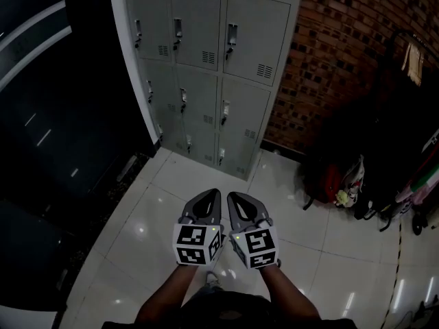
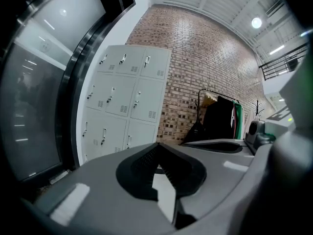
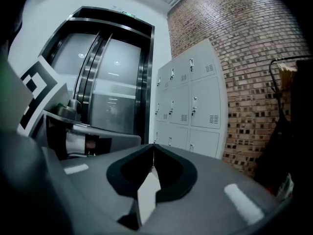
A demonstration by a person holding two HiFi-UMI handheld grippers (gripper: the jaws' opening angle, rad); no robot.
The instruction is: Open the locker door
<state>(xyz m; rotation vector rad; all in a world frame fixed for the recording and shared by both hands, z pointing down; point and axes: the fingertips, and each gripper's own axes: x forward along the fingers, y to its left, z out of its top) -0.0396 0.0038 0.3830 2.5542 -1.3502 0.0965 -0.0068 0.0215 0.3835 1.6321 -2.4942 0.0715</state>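
TARGET: grey metal locker bank [image 1: 206,67] well ahead of both jaws; doors [image 1: 257,43] shut; handles [image 1: 231,40] upright | JAWS: left gripper [image 1: 209,197] and right gripper [image 1: 236,199] pressed together, empty | REACH: neither judged nearer

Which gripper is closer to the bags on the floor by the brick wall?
Right. The right gripper is on the side toward the bags; the left gripper is just beyond it, farther away.

Head view steeply down, 2 gripper views near level, lockers [image 1: 199,60] shared
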